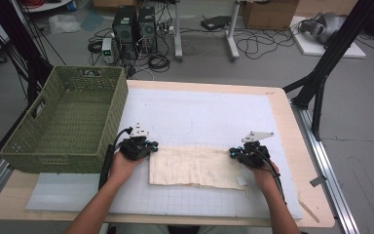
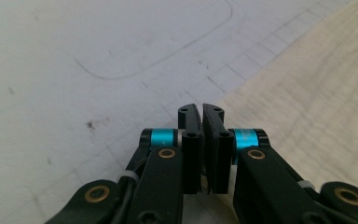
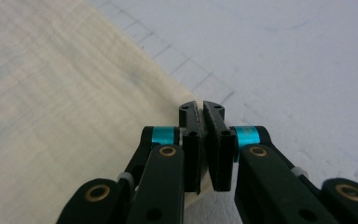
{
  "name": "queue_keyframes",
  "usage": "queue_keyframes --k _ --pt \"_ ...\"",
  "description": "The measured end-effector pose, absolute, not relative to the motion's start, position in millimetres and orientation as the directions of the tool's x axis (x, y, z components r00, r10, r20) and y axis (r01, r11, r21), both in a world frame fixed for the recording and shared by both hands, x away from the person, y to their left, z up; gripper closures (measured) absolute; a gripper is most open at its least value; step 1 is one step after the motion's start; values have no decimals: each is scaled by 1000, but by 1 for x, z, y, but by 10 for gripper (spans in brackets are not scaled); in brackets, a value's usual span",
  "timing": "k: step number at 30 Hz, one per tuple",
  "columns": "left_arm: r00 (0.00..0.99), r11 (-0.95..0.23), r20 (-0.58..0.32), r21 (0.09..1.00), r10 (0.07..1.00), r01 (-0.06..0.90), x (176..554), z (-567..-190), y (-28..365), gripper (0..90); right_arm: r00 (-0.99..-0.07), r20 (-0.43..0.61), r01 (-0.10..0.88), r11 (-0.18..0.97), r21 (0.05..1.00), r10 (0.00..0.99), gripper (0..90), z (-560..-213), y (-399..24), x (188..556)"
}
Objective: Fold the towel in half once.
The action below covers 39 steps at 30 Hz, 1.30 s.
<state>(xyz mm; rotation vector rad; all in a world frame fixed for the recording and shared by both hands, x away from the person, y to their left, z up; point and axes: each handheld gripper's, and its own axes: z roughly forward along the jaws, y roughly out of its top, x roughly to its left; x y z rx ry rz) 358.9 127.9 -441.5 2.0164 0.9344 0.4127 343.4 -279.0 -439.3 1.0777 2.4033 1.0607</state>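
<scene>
**A:** Where does your cloth lie?

**B:** Flat on the white mat, near the front of the counter, folded into a cream strip between your two hands.

**A:** And your left gripper?

**B:** At the cloth's far left corner, its fingers closed together on the cloth's edge.

**A:** Your right gripper?

**B:** At the far right corner, fingers likewise pinched on the cloth's edge there.

**A:** Anything beyond?

**B:** A green woven basket stands at the counter's left, just beside your left hand.
</scene>
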Motion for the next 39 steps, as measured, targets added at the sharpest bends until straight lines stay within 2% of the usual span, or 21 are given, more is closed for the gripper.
queue_keyframes --k 4,11,12,15,16,20,25,32,39 --pt "621 -294 -52 848 782 441 361 -436 136 864 -650 -48 467 449 762 758 862 -433 -275 340" --pt "581 -316 -16 827 814 465 370 -444 130 862 -587 -133 474 472 743 799 852 -440 -258 351" --pt "581 -328 -11 817 814 475 370 -446 129 861 -572 -152 480 480 734 806 839 -442 -256 353" --pt "572 -349 11 802 820 485 371 -450 126 845 -533 -205 481 493 725 821 711 -445 -254 357" --pt "569 -345 11 804 822 483 370 -449 126 824 -517 -204 488 482 728 831 665 -445 -255 358" --pt "540 -312 10 825 842 471 367 -443 132 671 -490 -176 487 436 757 854 608 -439 -264 354" --pt "542 -234 -59 859 839 456 362 -437 145 567 -477 -109 460 353 815 872 528 -427 -279 347" --pt "630 -187 -132 891 765 413 350 -426 144 401 -489 -53 451 304 839 870 375 -416 -294 331" --pt "646 -124 -170 915 744 383 339 -420 144 212 -522 1 468 286 836 853 199 -410 -299 313"
